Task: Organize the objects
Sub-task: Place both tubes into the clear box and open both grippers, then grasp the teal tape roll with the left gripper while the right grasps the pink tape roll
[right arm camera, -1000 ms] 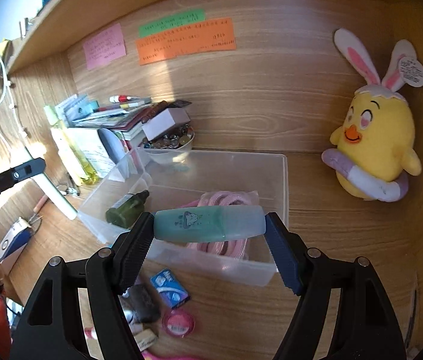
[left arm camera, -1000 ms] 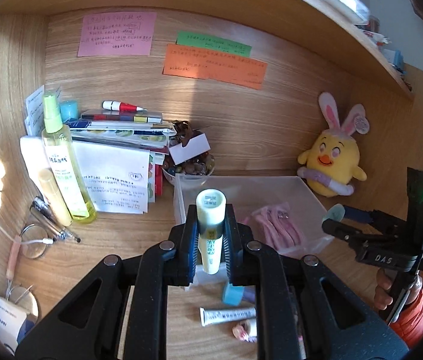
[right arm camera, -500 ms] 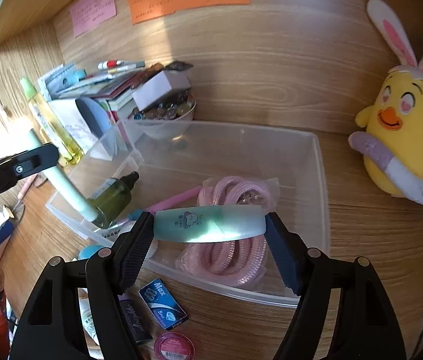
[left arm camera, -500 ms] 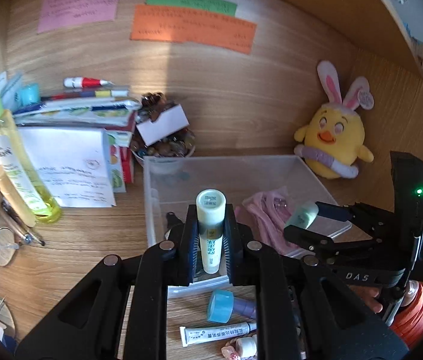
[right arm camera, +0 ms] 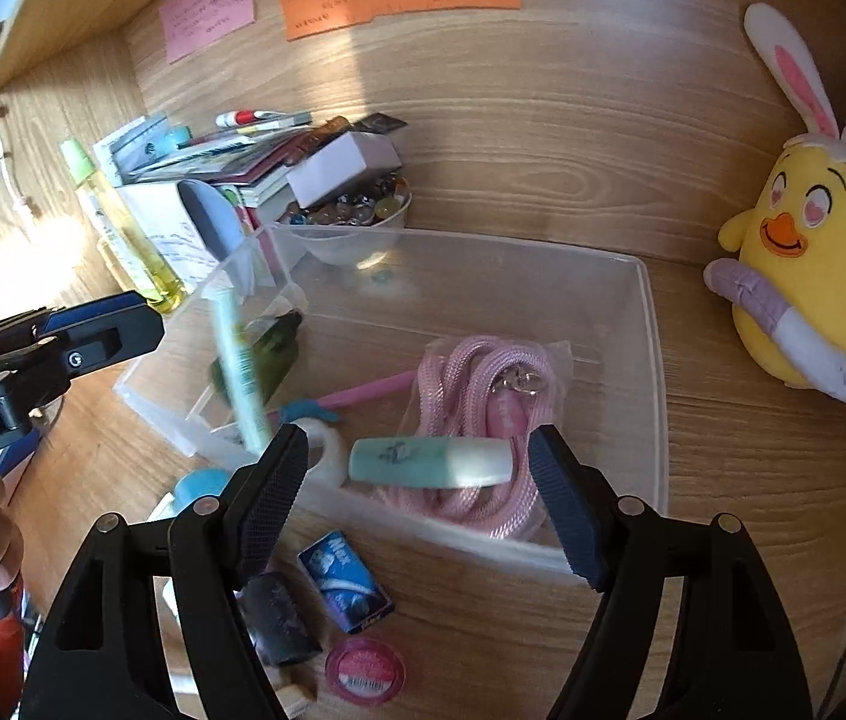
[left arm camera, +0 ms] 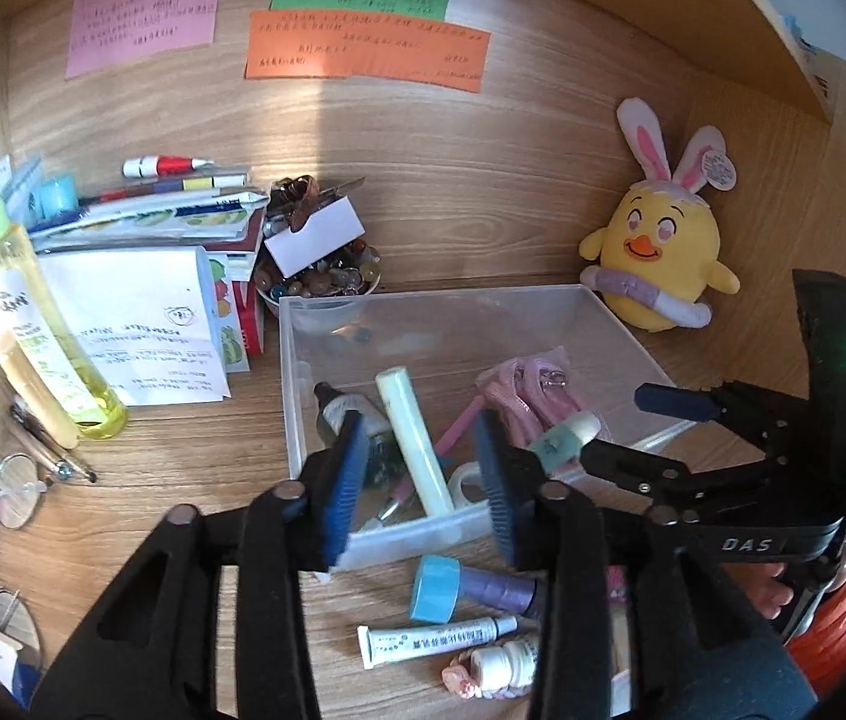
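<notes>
Clear plastic bin sits on the wooden desk, just in front of the bead bowl; yellow chick plush off its far right corner; left gripper spread wide, nothing between the pads; pale yellow-green tube lies slanted in the bin beside a dark green bottle; in the right view that tube is motion-blurred; right gripper also spread, mint tube sits between its pads with a gap either side, over the pink cord; cannot tell if it touches the cord; blue-capped purple bottle, white ointment tube outside on the desk near the front wall.
</notes>
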The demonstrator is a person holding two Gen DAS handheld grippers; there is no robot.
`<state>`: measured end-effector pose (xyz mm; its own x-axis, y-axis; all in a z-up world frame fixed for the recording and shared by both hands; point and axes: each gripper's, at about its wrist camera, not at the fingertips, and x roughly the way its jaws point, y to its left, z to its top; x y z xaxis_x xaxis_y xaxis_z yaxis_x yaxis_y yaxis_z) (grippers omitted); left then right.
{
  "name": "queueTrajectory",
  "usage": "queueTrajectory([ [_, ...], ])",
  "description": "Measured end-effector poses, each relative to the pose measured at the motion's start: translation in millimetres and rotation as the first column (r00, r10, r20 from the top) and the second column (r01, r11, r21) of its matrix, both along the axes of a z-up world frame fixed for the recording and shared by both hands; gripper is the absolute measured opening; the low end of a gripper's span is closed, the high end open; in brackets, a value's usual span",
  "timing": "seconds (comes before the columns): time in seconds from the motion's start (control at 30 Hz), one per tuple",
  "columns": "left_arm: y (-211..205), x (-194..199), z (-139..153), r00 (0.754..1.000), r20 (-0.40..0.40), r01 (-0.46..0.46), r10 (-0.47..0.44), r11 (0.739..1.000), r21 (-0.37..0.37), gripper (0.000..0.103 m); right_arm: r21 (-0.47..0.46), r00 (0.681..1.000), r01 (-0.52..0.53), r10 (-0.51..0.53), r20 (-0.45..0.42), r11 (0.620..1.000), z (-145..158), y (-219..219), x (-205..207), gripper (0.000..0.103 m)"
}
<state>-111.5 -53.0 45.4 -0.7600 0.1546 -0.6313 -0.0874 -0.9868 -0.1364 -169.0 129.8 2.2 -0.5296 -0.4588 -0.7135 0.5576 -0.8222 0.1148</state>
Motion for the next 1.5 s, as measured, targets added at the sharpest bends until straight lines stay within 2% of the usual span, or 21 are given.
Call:
queueTrajectory([
  [0.1, 3, 10, 0, 1.000, 0.003, 0.001, 0.000, 1.000, -0.025, 0.073, -0.013, 1.000, -0.018, 0.018, -0.010, 1.000, 5, 6, 12, 0.076],
  [0.13, 4, 14, -1, 1.000, 0.000, -0.005, 0.005, 0.999, -0.036, 0.079, -0.022, 1.000, -0.028, 0.028, -0.012, 0.999, 8, 9, 17, 0.076],
  [0.23, 6, 23, -4, 1.000, 0.004, -0.008, 0.008, 0.998, -0.060, 0.088, -0.054, 0.999, -0.048, 0.048, -0.006, 0.997, 13, 19, 27, 0.077],
  [0.33, 5, 29, -12, 1.000, 0.029, -0.009, 0.010, 0.998, -0.054, 0.093, -0.071, 0.999, -0.054, 0.053, -0.008, 0.996, 14, 29, 40, 0.077],
  [0.67, 0, 32, -60, 0.986, 0.166, -0.016, 0.022, 0.999, -0.039, 0.092, -0.017, 0.997, -0.068, 0.069, 0.030, 0.998, -18, 40, 68, 0.077],
  [0.77, 0, 32, -71, 0.981, 0.193, -0.014, 0.020, 0.999, -0.036, 0.083, 0.008, 0.996, -0.072, 0.071, 0.046, 0.997, -30, 39, 70, 0.073],
  [0.83, 0, 31, -76, 0.977, 0.211, -0.006, 0.012, 1.000, -0.029, 0.071, 0.016, 0.995, -0.080, 0.079, 0.059, 0.997, -36, 39, 72, 0.069],
  [0.87, 1, 30, -78, 0.976, 0.219, -0.001, 0.007, 1.000, -0.025, 0.069, 0.016, 0.994, -0.085, 0.084, 0.068, 0.996, -39, 39, 72, 0.067],
  [0.97, 3, 27, -82, 0.975, 0.222, 0.003, 0.001, 1.000, -0.018, 0.062, 0.019, 0.991, -0.094, 0.092, 0.097, 0.995, -47, 37, 70, 0.061],
  [1.03, 5, 24, -82, 0.976, 0.219, 0.010, -0.007, 1.000, -0.013, 0.054, 0.006, 0.989, -0.100, 0.098, 0.113, 0.995, -51, 36, 68, 0.060],
  [1.13, 9, 19, -83, 0.976, 0.219, 0.021, -0.017, 1.000, -0.015, 0.043, -0.005, 0.986, -0.105, 0.104, 0.133, 0.995, -52, 32, 64, 0.053],
  [1.27, 10, 14, -82, 0.976, 0.216, 0.021, -0.017, 1.000, -0.014, 0.036, 0.001, 0.985, -0.103, 0.102, 0.141, 0.995, -53, 28, 61, 0.039],
  [1.4, 6, 9, -83, 0.976, 0.217, 0.017, -0.018, 1.000, 0.009, 0.033, 0.015, 0.983, -0.101, 0.098, 0.153, 0.995, -57, 28, 57, 0.038],
  [1.5, 8, 8, -83, 0.977, 0.212, 0.019, -0.019, 1.000, -0.001, 0.027, 0.008, 0.979, -0.121, 0.118, 0.166, 0.993, -61, 28, 60, 0.038],
])
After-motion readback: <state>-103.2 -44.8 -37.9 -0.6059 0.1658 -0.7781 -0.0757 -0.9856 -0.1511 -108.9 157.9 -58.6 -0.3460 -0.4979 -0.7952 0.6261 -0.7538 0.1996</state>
